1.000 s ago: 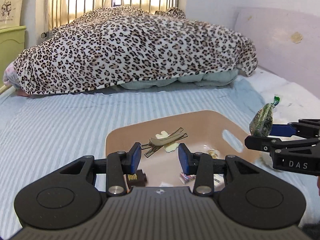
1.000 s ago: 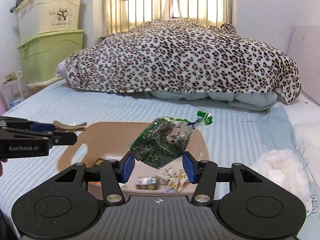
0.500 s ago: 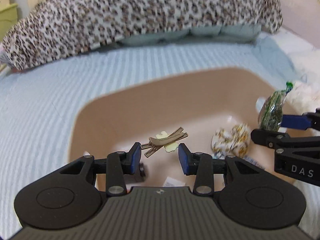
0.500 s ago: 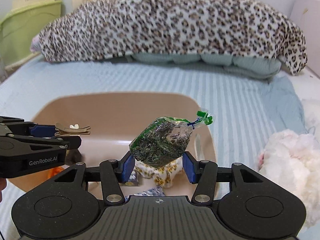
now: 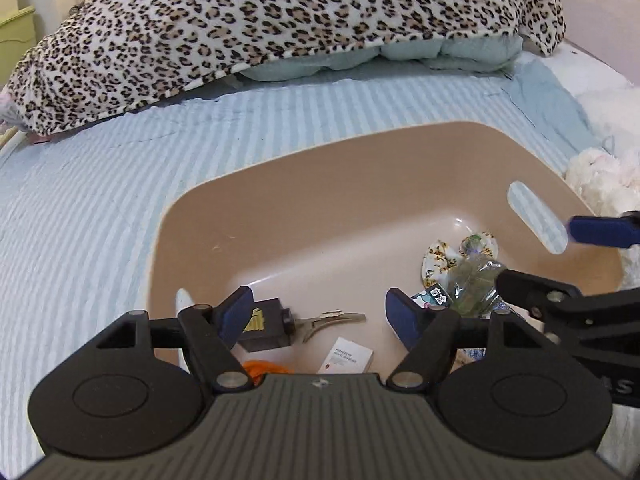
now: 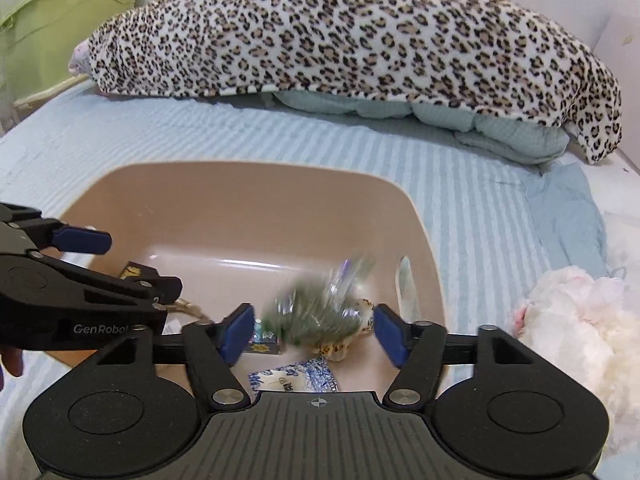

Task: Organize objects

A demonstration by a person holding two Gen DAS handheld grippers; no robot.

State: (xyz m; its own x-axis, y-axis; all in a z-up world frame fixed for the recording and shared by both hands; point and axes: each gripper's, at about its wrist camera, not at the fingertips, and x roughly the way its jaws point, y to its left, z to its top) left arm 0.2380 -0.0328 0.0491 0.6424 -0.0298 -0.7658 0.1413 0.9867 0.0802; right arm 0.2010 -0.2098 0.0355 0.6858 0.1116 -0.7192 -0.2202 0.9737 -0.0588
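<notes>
A tan plastic bin (image 5: 360,184) sits on the striped bed; it also shows in the right wrist view (image 6: 248,200). My left gripper (image 5: 320,314) is open over its near side. The brown hair clip (image 5: 332,320) lies on the bin floor below it, beside a black block (image 5: 264,326). My right gripper (image 6: 314,332) is open. The green bag of dried leaves (image 6: 320,304) is blurred between its fingers, dropping into the bin. It shows in the left wrist view (image 5: 474,284) by a leopard scrunchie (image 5: 440,256).
A white card (image 5: 346,356), an orange item (image 5: 266,368) and a blue patterned packet (image 6: 292,376) lie in the bin. A leopard blanket (image 5: 280,20) fills the back. A white plush toy (image 6: 576,320) lies right of the bin. Green storage boxes (image 6: 60,20) stand at left.
Both grippers opened. The hair clip dropped from the left gripper into the bin. The green bag left the right gripper and is falling into the bin.
</notes>
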